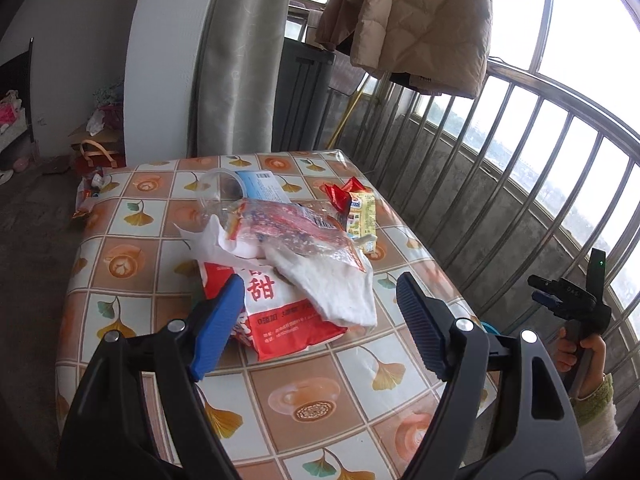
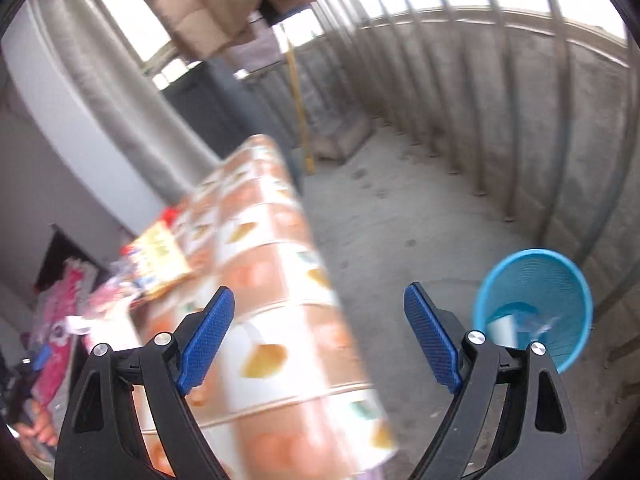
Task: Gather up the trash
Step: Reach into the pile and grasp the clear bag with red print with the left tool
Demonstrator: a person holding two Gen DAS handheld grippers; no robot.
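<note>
Trash lies heaped mid-surface: a red-and-white printed snack bag [image 1: 280, 312] under crumpled white tissue [image 1: 332, 288] and a clear crinkled wrapper [image 1: 296, 232]. Left gripper [image 1: 320, 320] gapes wide, empty, near the bag. Right gripper [image 2: 320, 336], equally spread and empty, hangs beside the round blue mesh wastebasket [image 2: 536, 280] on the floor.

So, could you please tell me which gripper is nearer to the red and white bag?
Left. The left gripper hangs open right over the red and white bag on the table; the right gripper is off the table's side, near the blue bin.
</note>
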